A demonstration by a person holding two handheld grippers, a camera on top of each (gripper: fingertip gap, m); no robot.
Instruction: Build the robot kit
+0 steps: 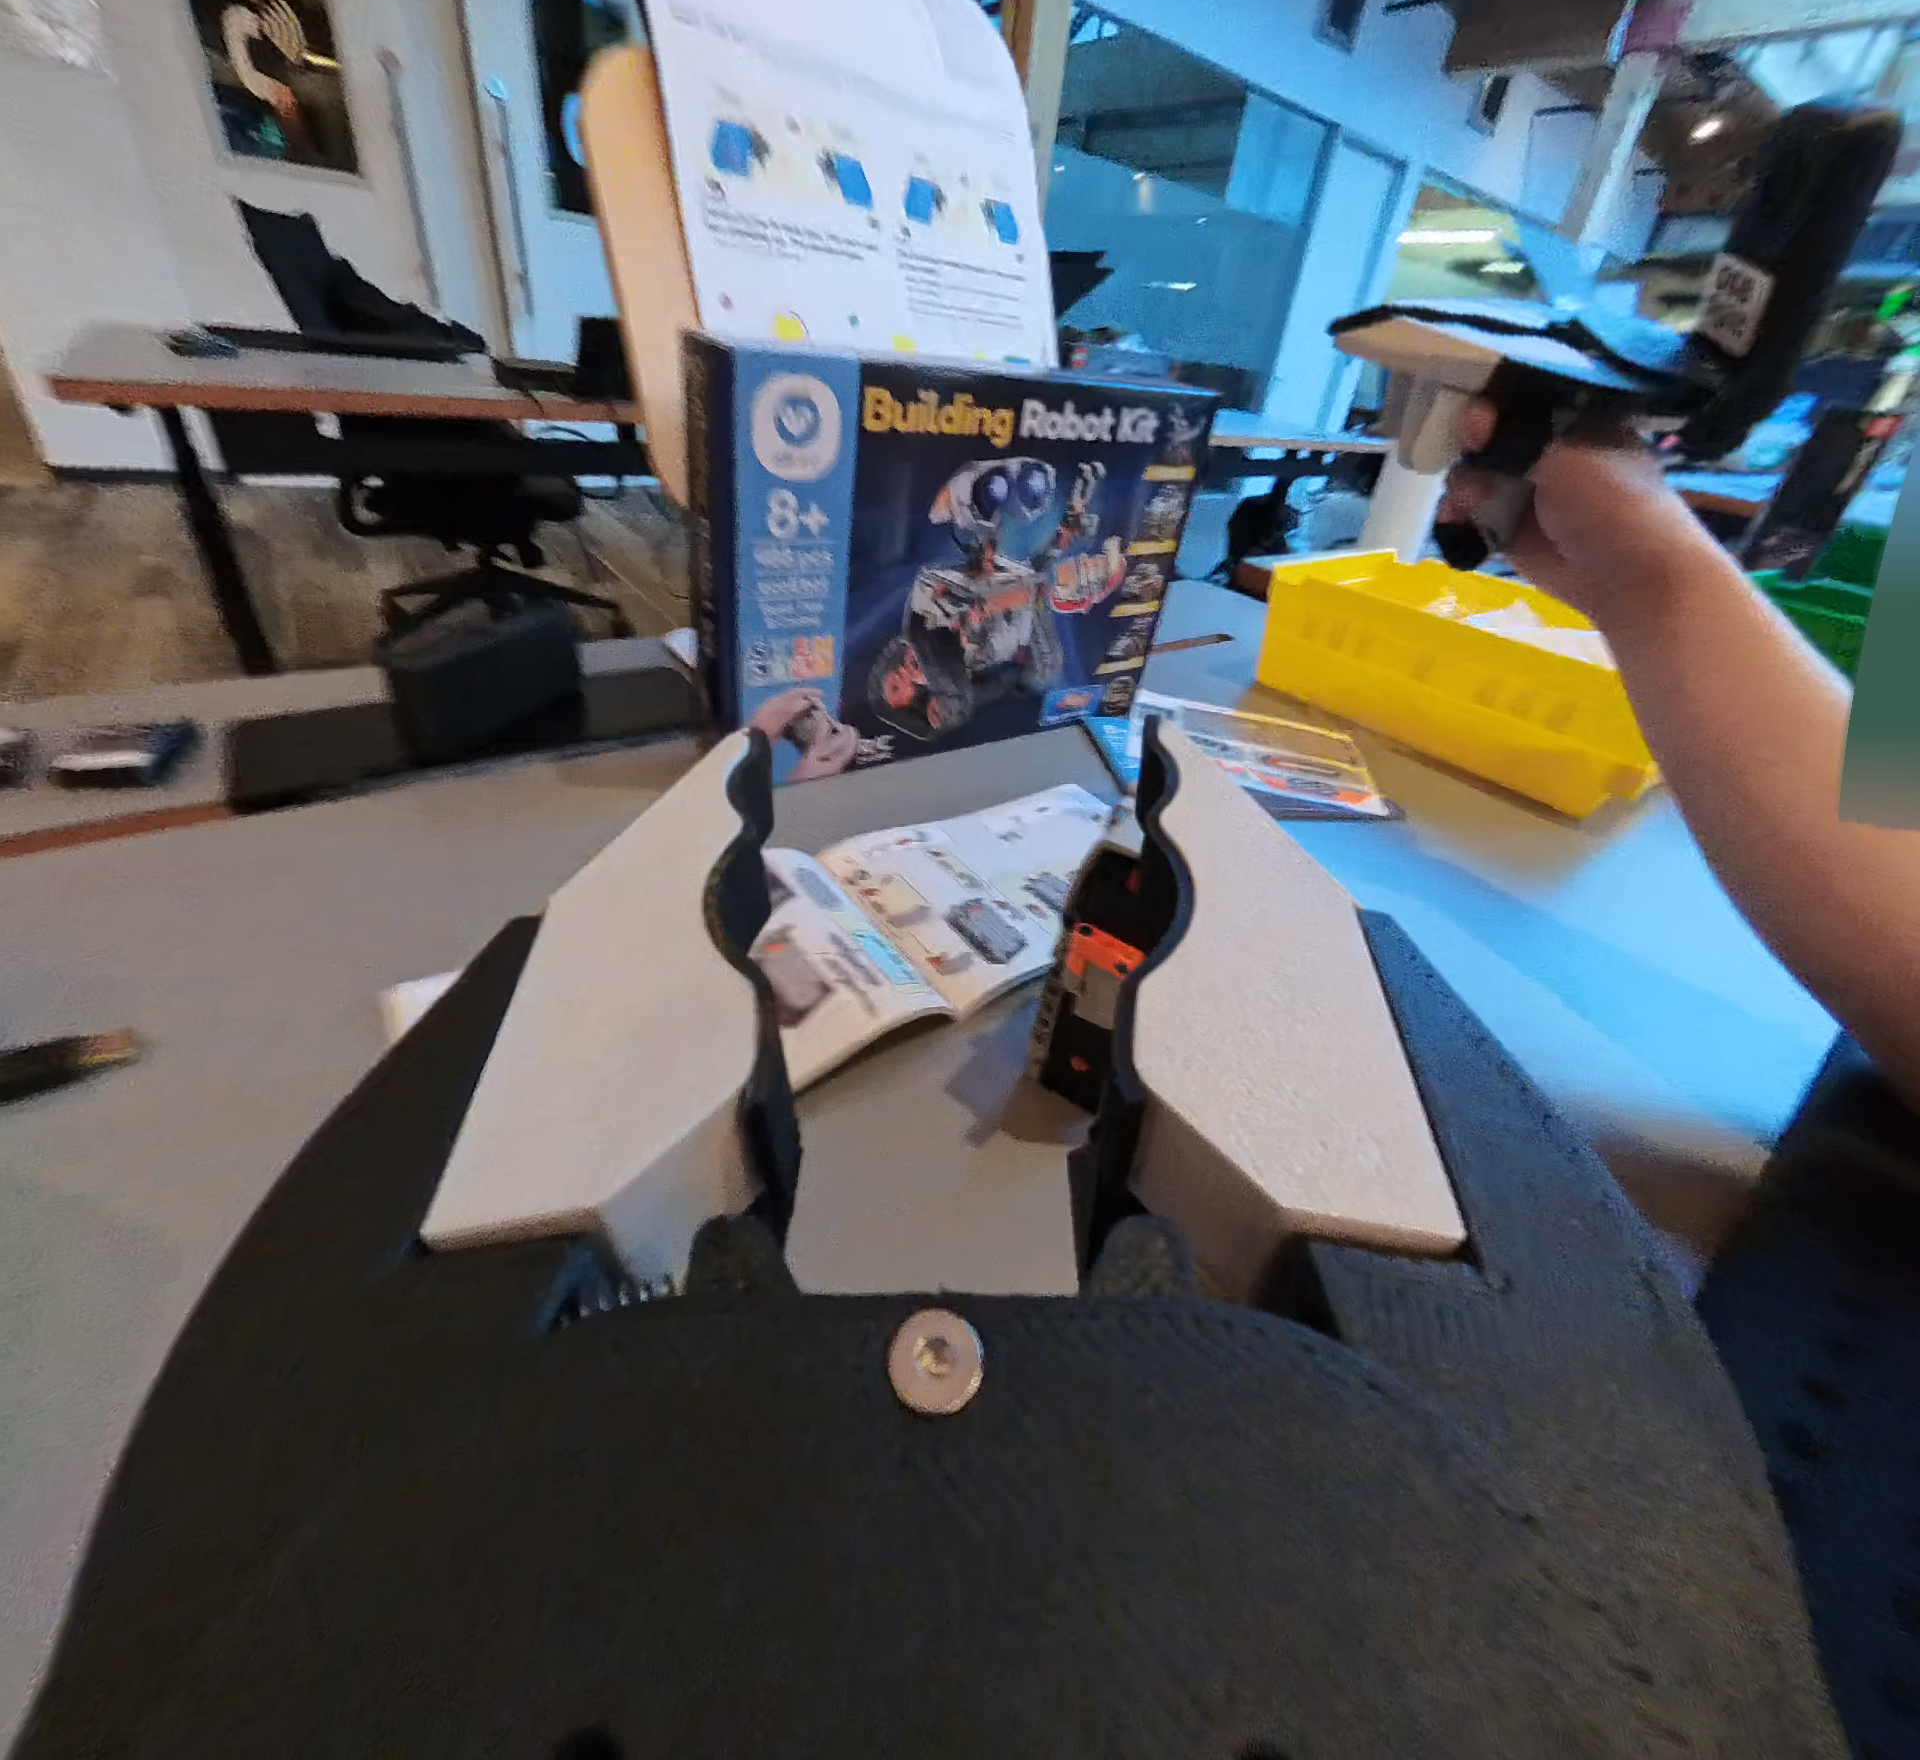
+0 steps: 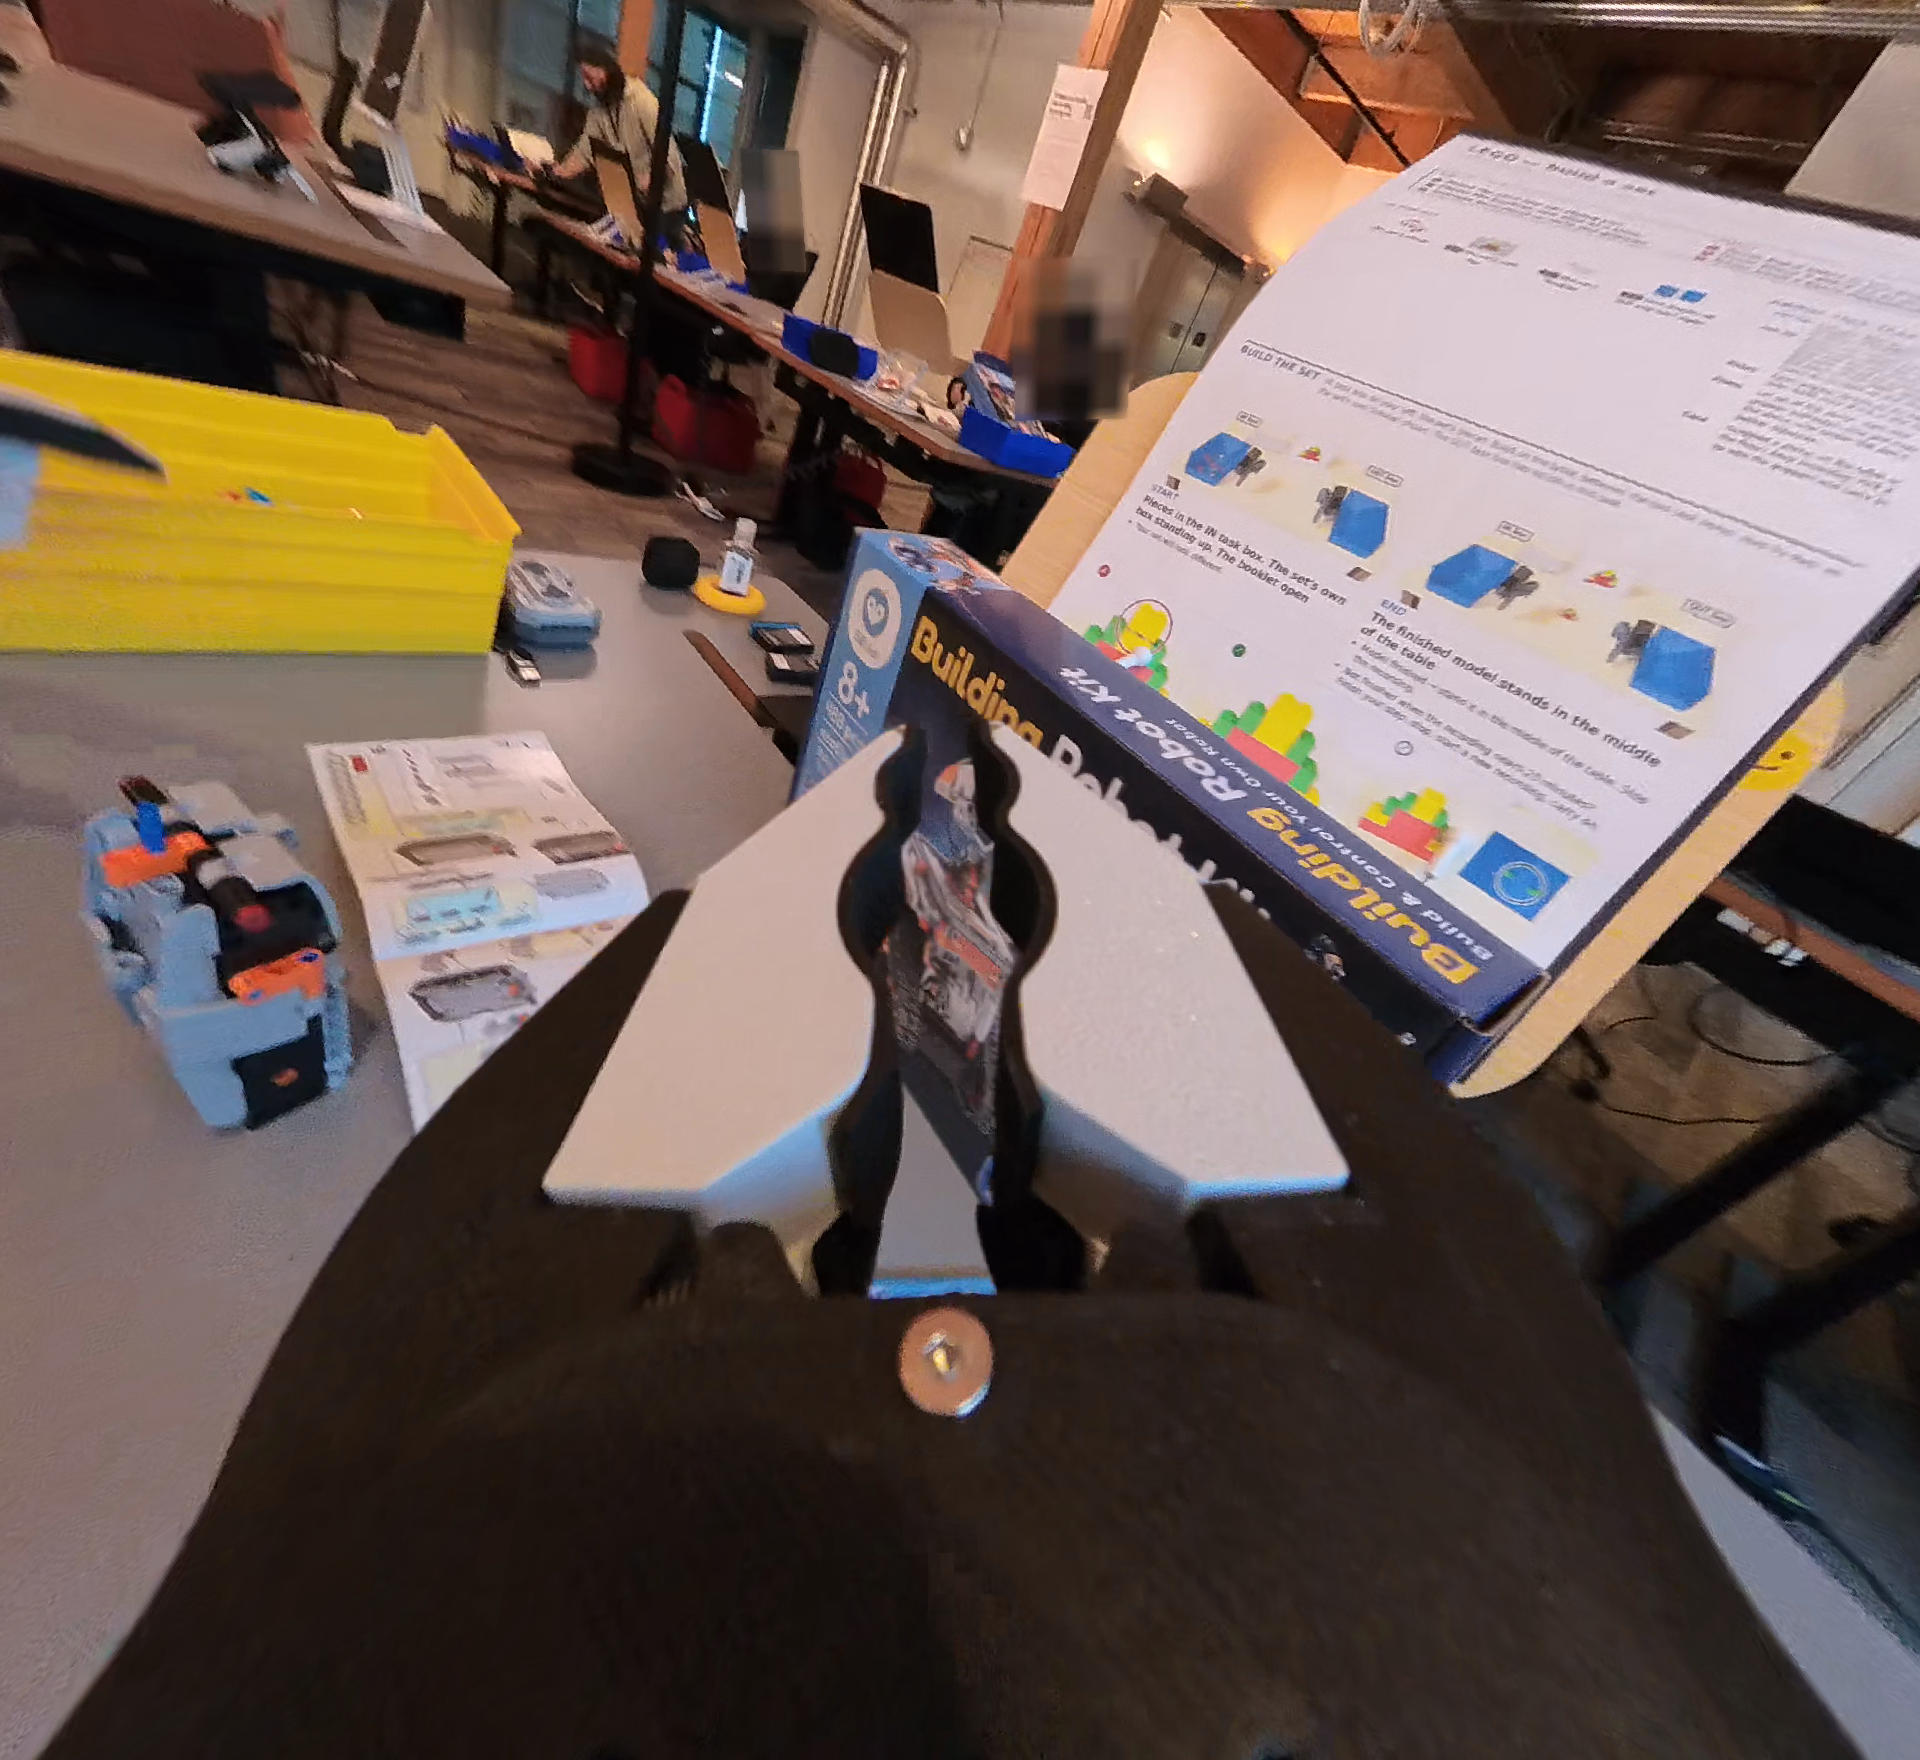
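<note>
My left gripper [image 1: 951,775] is open and empty, low over the grey table [image 1: 260,962]. An open instruction booklet [image 1: 935,910] lies between its fingers. A part-built grey, black and orange brick model [image 1: 1091,983] stands just by its right finger, apart from it. The model [image 2: 218,952] and the booklet [image 2: 478,869] also show on the table in the right wrist view. My right gripper [image 2: 948,742] is shut on nothing and raised, facing the blue robot kit box [image 2: 1195,806]. In the left wrist view it [image 1: 1351,328] is held high at the right by a hand [image 1: 1579,515].
The kit box [image 1: 966,557] stands upright before a board with a printed sheet [image 1: 831,100]. A yellow bin [image 1: 1434,671] sits at the right of the table. A small blue-grey case [image 2: 551,604], a black ball [image 2: 670,562] and a bottle [image 2: 736,557] lie behind. Spacing between my two grippers at the tips: around 30 cm.
</note>
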